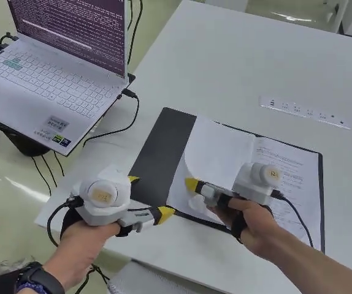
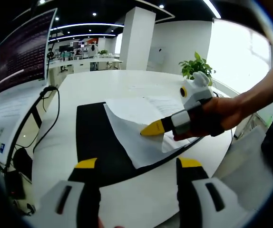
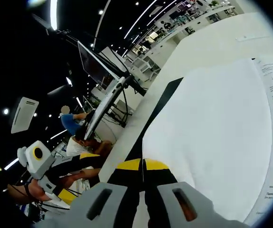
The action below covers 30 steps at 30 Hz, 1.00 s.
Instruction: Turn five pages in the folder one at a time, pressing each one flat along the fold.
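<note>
Here, at a white table [image 1: 237, 55], we hold a gripper in each hand over an open black folder [image 1: 160, 153]. The folder lies flat just ahead of us, with its bare left cover facing up and a printed sheet [image 1: 289, 174] on its right half.

Our right gripper [image 1: 193, 185] has its yellow-tipped jaws pinched together on the near edge of a white page [image 1: 216, 153]. The page lifts off the stack and bows toward the left cover. In the right gripper view the jaws meet with no gap, and the page [image 3: 212, 123] spreads away beyond them.

Our left gripper [image 1: 149, 196] hangs just above the folder's near left corner, beside the right one but apart from it. In the left gripper view its jaws stand wide apart and hold nothing, and the black cover [image 2: 91, 137] and the lifted page [image 2: 136, 142] lie ahead of them.

An open laptop [image 1: 53, 73] sits at the table's far left, text on its screen. A power strip [image 1: 302, 110] lies beyond the folder to the right.
</note>
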{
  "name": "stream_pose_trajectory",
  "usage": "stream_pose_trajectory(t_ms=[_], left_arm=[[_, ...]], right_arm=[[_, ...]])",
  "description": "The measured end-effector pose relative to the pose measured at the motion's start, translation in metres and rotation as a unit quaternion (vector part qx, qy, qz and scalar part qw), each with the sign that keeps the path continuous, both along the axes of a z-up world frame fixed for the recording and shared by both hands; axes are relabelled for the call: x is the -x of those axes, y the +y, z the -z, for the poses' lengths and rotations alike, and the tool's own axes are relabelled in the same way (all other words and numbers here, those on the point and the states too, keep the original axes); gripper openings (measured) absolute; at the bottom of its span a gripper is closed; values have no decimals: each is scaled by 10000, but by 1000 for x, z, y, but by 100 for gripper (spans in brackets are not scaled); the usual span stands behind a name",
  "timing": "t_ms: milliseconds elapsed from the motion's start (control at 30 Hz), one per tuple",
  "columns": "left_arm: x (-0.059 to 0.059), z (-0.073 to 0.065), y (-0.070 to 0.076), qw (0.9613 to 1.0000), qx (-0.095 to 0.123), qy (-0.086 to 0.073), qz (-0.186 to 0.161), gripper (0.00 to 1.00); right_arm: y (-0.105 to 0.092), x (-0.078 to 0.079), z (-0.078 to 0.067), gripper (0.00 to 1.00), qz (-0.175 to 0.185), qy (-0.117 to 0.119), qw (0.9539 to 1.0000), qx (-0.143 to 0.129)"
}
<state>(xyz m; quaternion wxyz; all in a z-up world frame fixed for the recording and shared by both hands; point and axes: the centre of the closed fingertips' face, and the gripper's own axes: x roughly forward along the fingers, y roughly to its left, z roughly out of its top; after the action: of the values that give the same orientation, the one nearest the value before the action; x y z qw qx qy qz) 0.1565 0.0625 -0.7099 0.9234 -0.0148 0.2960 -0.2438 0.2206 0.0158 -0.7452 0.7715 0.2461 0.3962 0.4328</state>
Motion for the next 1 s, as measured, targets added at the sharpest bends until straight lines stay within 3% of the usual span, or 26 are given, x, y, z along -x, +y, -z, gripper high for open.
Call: stream_pose_trajectory(t_ms=[133, 400, 567, 800, 1000], left_arm=[[1, 0, 1, 10000, -19, 21, 4, 64], [8, 7, 6, 9999, -29, 151, -78, 64], [10, 7, 8, 9998, -33, 179, -121, 64], [10, 6, 7, 9998, -39, 181, -119, 65], [10, 4, 1, 9997, -59, 228, -55, 66]], right_arm=[[-1, 2, 19, 0, 30, 149, 9993, 347], [4, -2, 39, 0, 97, 435, 9982, 404], [5, 1, 49, 2, 207, 792, 9959, 386], [6, -1, 49, 3, 287, 765, 9961, 345], [11, 4, 42, 14, 196, 703, 9971, 214]])
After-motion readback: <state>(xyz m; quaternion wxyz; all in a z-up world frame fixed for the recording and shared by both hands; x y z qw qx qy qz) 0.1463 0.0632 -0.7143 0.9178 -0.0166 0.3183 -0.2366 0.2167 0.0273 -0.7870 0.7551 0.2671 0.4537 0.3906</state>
